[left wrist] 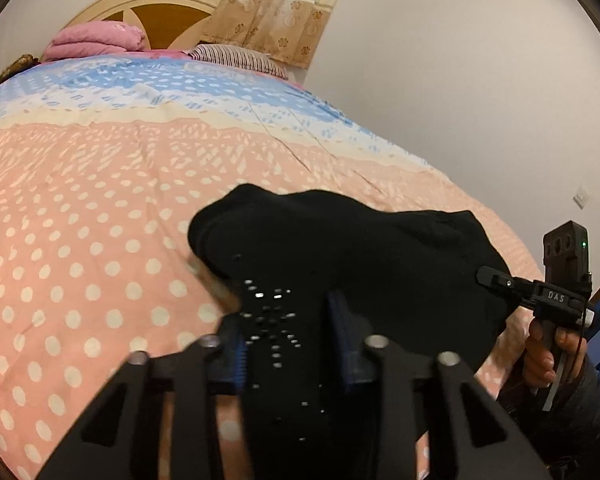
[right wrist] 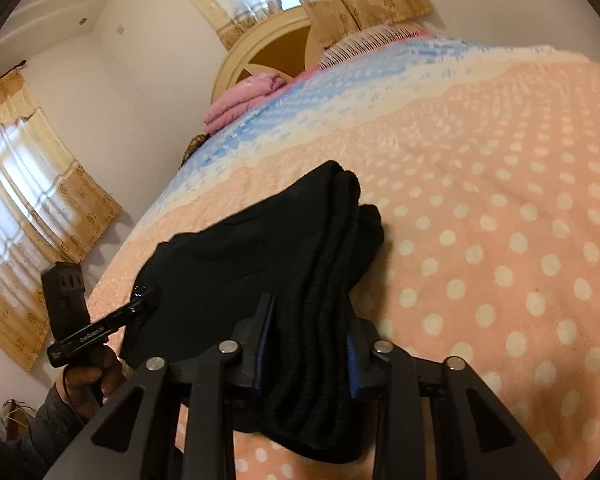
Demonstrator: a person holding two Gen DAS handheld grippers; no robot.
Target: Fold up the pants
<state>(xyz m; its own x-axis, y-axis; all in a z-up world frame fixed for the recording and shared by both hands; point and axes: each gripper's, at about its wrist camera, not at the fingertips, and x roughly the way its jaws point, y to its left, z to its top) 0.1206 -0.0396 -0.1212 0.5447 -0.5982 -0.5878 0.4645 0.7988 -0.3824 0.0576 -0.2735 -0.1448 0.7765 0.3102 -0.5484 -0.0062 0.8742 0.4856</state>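
Observation:
The black pants hang in a bunched, folded bundle between both grippers, just above the pink dotted bedspread. My left gripper is shut on one end of the pants, where small sparkly studs show. My right gripper is shut on the other end, with several ribbed layers pinched between its blue pads. The right gripper also shows in the left wrist view, gripping the pants' right edge. The left gripper shows in the right wrist view at the pants' left edge.
The bed fills both views, its cover pink with white dots near me and blue toward the headboard. A folded pink blanket and a striped pillow lie at the head. Curtains and white walls surround it.

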